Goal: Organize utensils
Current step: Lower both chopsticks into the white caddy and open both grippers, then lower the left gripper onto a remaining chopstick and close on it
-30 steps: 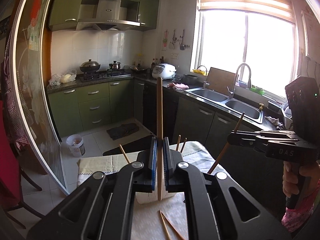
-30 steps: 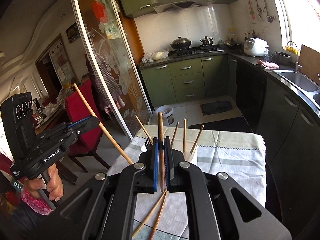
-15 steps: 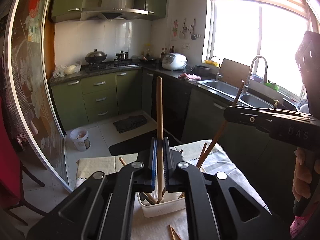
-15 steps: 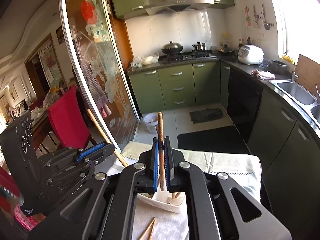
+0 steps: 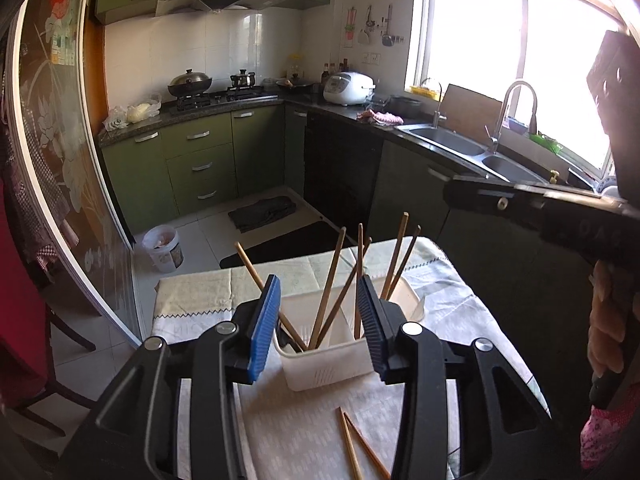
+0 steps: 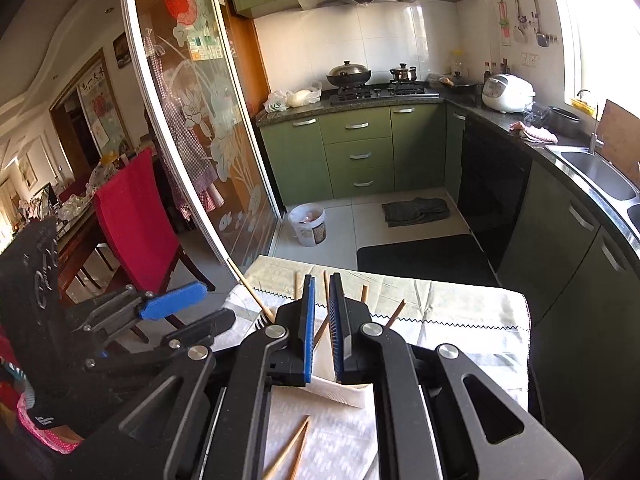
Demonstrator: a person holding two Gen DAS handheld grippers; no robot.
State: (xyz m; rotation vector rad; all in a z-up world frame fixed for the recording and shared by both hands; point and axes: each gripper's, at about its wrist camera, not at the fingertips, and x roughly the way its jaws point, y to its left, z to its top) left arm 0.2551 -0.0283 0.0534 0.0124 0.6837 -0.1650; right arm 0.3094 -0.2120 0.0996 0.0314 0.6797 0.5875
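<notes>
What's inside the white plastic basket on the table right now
Inside the white basket several wooden chopsticks stand leaning in different directions. Their lower ends and the basket's bottom are hidden by its front wall and the left gripper.

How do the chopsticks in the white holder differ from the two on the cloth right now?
The chopsticks in the white holder stand leaning in the white holder, splayed in different directions; the two loose chopsticks lie flat on the tablecloth, meeting at one end in a narrow V. The held ones are sorted; the loose pair is not yet picked up. Both look like plain brown wood.
</notes>
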